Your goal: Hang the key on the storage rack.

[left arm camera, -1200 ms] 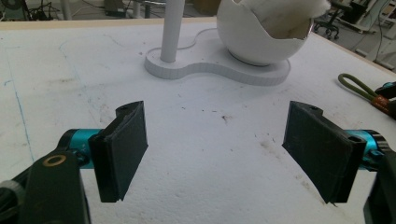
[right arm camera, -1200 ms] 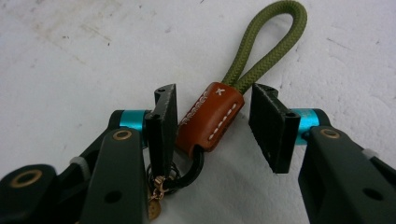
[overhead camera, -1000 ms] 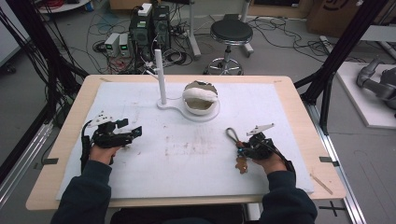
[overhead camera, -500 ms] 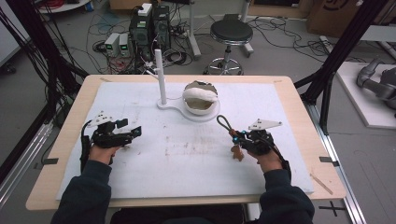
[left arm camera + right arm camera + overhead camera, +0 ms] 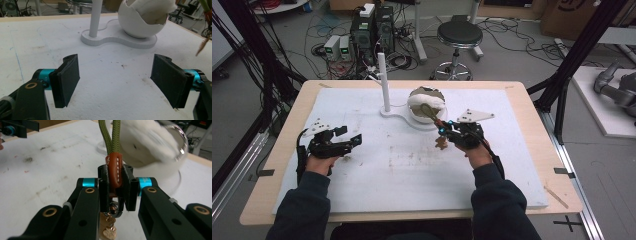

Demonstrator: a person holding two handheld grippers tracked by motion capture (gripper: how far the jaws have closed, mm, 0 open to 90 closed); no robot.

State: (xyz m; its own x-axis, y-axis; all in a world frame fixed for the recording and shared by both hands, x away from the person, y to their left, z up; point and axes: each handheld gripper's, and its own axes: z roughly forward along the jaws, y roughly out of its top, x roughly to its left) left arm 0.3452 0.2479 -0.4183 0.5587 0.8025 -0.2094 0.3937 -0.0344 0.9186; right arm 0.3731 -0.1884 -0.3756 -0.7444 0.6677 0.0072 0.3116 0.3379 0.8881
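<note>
Near the frame's centre, the right gripper (image 5: 446,131) pinches a keyring (image 5: 113,171) by its brown leather tab, so the green cord loop leads toward the white bowl (image 5: 425,104) on its stand, while the left gripper (image 5: 343,141), fingers wide, rests empty on the tabletop (image 5: 402,170).

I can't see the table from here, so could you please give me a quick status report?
Left gripper open, holding nothing. Right gripper shut on brown leather tab of green cord loop, near white bowl. Nothing in the way.
</note>
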